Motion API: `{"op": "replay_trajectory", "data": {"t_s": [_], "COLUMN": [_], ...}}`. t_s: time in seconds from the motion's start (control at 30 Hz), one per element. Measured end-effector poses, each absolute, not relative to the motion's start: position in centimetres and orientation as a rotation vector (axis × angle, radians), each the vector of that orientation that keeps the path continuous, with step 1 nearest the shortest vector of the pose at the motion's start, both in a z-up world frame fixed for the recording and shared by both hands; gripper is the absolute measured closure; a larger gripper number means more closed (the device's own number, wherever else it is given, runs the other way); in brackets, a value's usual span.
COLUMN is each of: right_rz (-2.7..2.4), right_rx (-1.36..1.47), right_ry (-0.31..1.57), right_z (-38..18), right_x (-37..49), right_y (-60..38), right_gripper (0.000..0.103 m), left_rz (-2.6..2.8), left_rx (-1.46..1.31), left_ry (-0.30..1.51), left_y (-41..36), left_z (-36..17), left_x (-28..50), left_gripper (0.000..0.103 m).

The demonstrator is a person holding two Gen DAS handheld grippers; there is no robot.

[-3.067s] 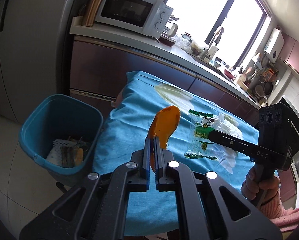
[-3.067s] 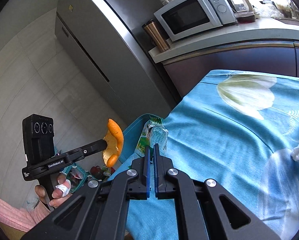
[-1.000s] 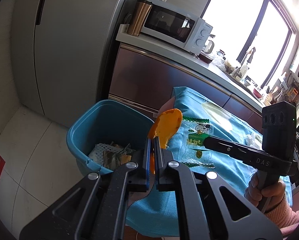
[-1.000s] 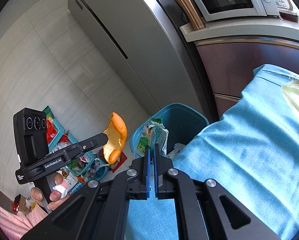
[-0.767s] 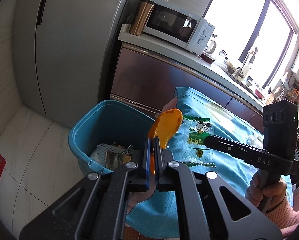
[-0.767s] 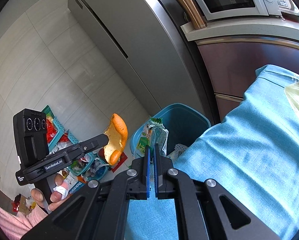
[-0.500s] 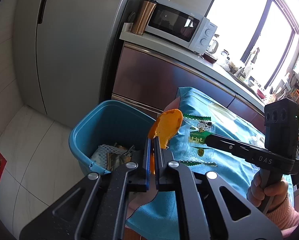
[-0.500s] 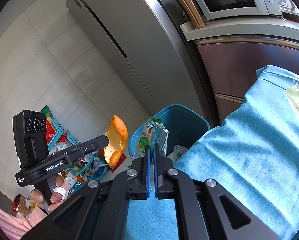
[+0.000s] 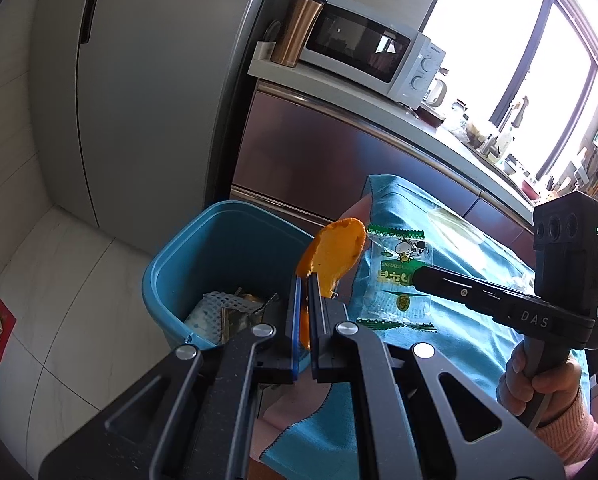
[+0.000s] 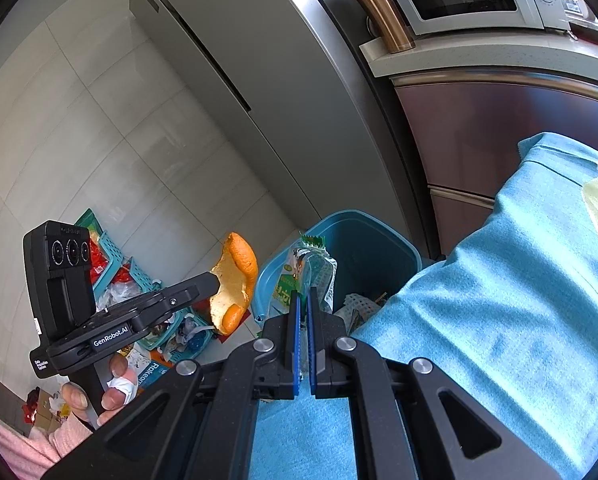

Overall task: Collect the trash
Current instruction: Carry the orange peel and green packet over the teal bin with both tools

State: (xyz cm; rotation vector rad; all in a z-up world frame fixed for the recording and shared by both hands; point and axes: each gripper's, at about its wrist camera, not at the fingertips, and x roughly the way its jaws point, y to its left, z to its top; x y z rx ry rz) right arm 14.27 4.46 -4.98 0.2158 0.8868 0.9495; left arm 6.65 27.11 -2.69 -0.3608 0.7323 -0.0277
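My left gripper (image 9: 303, 280) is shut on a piece of orange peel (image 9: 333, 254), held up beside the rim of the blue trash bin (image 9: 203, 240). The peel (image 10: 235, 284) and left gripper (image 10: 215, 280) also show in the right wrist view. My right gripper (image 10: 303, 296) is shut on a green and clear snack wrapper (image 10: 311, 272), held over the near edge of the bin (image 10: 363, 240). The wrapper (image 9: 399, 276) and right gripper (image 9: 417, 278) show in the left wrist view too. The bin holds white netting and other trash (image 9: 227, 312).
The table with a blue cloth (image 10: 519, 300) stands right of the bin. A fridge (image 9: 159, 80) and a counter with a microwave (image 9: 371, 56) are behind. Turquoise baskets with clutter (image 10: 139, 304) sit on the tiled floor left of the bin.
Both grippers have carried the peel and the wrapper from over the table leftward to the bin's edge. In the last second they moved only slightly closer to the bin.
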Motion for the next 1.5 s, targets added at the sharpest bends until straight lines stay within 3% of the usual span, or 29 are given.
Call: {"op": "replay_trajectory", "data": {"t_s": [1.5], "right_rz": [0.903], "right_rx": [0.149], "right_ry": [0.981], "right_z": [-6.8], "right_x": [16.0], "right_y": [9.1], "right_gripper": [0.101], "left_rz": [0.045], "left_rx": [-0.373], "left_ry": [0.791], "left_y": [27.8], "left_z": [-7.0], "left_x": [10.8], "left_gripper": [0.099]}}
